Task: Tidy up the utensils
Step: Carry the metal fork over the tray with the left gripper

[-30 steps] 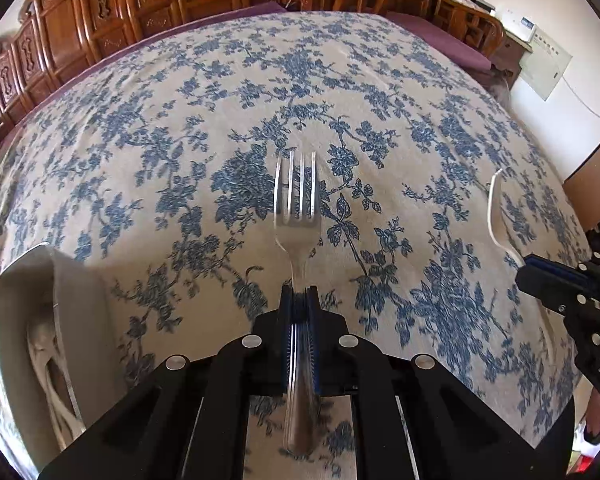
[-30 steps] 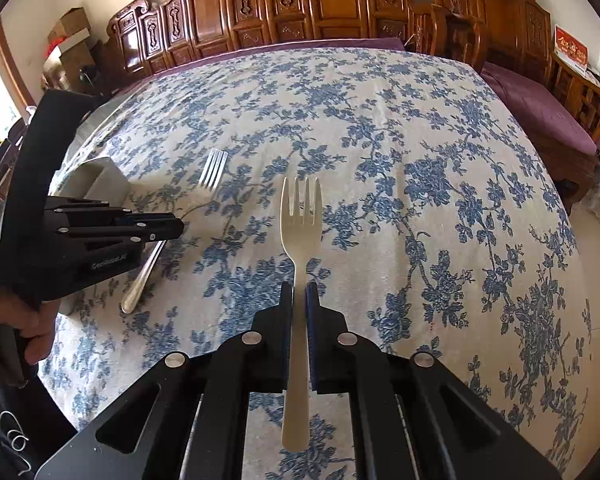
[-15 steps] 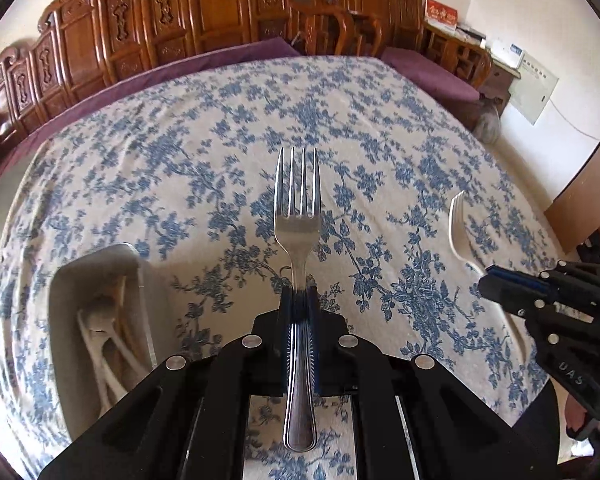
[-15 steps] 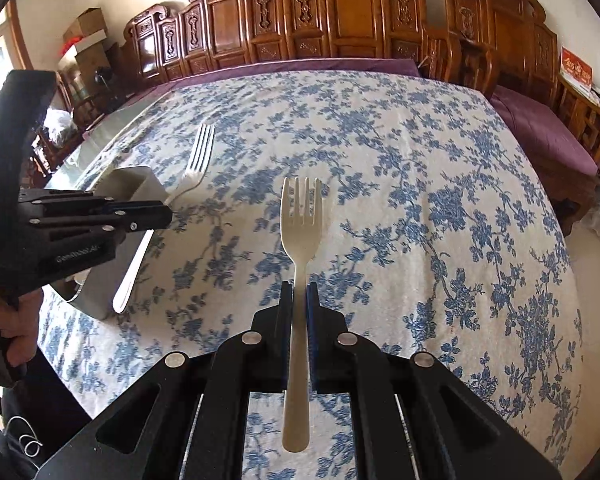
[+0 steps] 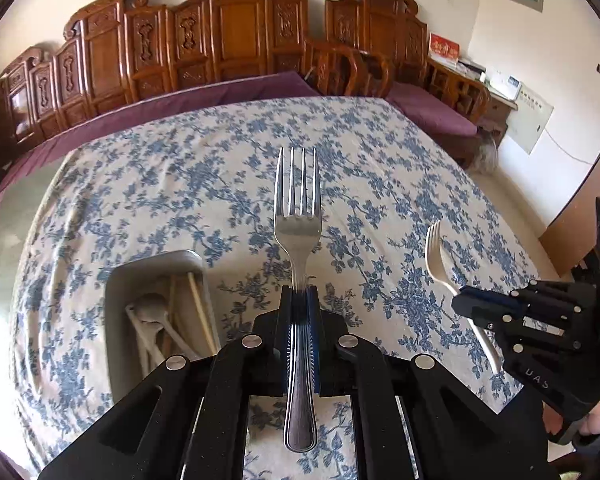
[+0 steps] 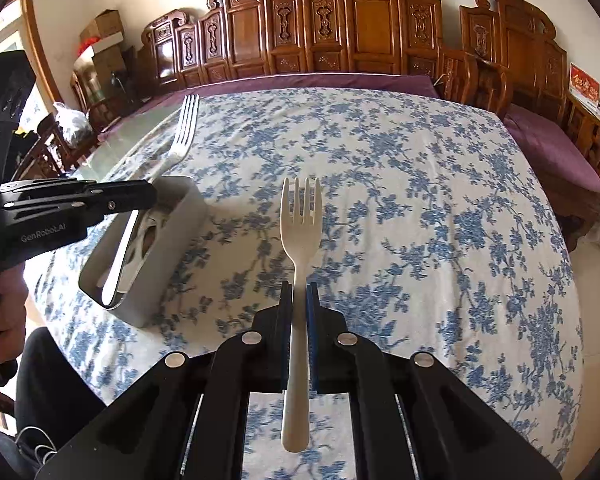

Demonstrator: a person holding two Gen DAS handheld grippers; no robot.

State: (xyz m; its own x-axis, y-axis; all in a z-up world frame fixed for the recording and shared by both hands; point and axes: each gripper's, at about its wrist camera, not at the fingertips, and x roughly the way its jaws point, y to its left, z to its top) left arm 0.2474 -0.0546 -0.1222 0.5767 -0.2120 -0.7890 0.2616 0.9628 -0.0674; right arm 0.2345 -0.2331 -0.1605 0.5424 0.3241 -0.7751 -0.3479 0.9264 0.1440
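My left gripper (image 5: 299, 294) is shut on a steel fork (image 5: 298, 216), tines forward, held above the table. It also shows at the left of the right wrist view (image 6: 150, 196), with the steel fork (image 6: 182, 136) above the grey utensil box (image 6: 172, 240). My right gripper (image 6: 299, 290) is shut on a cream plastic fork (image 6: 300, 220), tines forward. In the left wrist view it appears at right (image 5: 460, 304) with the plastic fork (image 5: 438, 256). The grey utensil box (image 5: 120, 280) holds pale spoons and chopsticks (image 5: 160, 320).
The table wears a white cloth with blue flowers (image 6: 420, 200). Carved wooden chairs (image 6: 340, 28) and a purple bench cushion (image 6: 548, 144) ring the far and right sides. Cardboard boxes (image 6: 104, 32) stand at back left.
Both grippers have risen and tilted up with their forks; more of the room shows. The utensil box has come closer to the middle of the left wrist view.
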